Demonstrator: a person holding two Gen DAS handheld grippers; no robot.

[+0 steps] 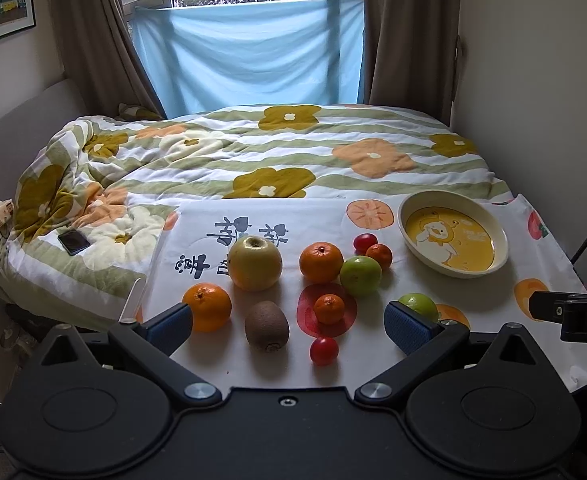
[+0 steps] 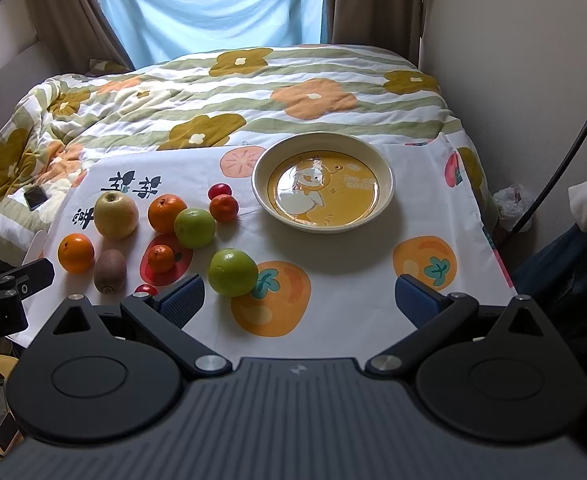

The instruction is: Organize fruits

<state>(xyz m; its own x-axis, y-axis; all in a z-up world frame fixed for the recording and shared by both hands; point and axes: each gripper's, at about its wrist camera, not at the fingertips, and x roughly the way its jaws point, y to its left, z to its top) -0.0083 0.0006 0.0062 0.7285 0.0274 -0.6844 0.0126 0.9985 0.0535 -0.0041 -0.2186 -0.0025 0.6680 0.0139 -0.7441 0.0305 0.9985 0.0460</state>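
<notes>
Several fruits lie on a white printed cloth (image 1: 373, 352): a yellow apple (image 1: 255, 263), oranges (image 1: 207, 306) (image 1: 321, 262), a kiwi (image 1: 267, 325), small mandarins (image 1: 329, 309), red tomatoes (image 1: 324, 351), green apples (image 1: 360, 275) (image 2: 232, 272). A cream dish with a duck picture (image 1: 453, 234) (image 2: 323, 182) stands empty at the right. My left gripper (image 1: 289, 324) is open, over the near fruits, kiwi between its fingers. My right gripper (image 2: 299, 300) is open, just right of the nearest green apple.
The cloth covers a small table against a bed with a flowered quilt (image 1: 277, 152). A phone (image 1: 73, 242) lies on the quilt at left. A wall (image 2: 533, 80) stands close on the right. The cloth's bare part lies before the dish (image 2: 353, 264).
</notes>
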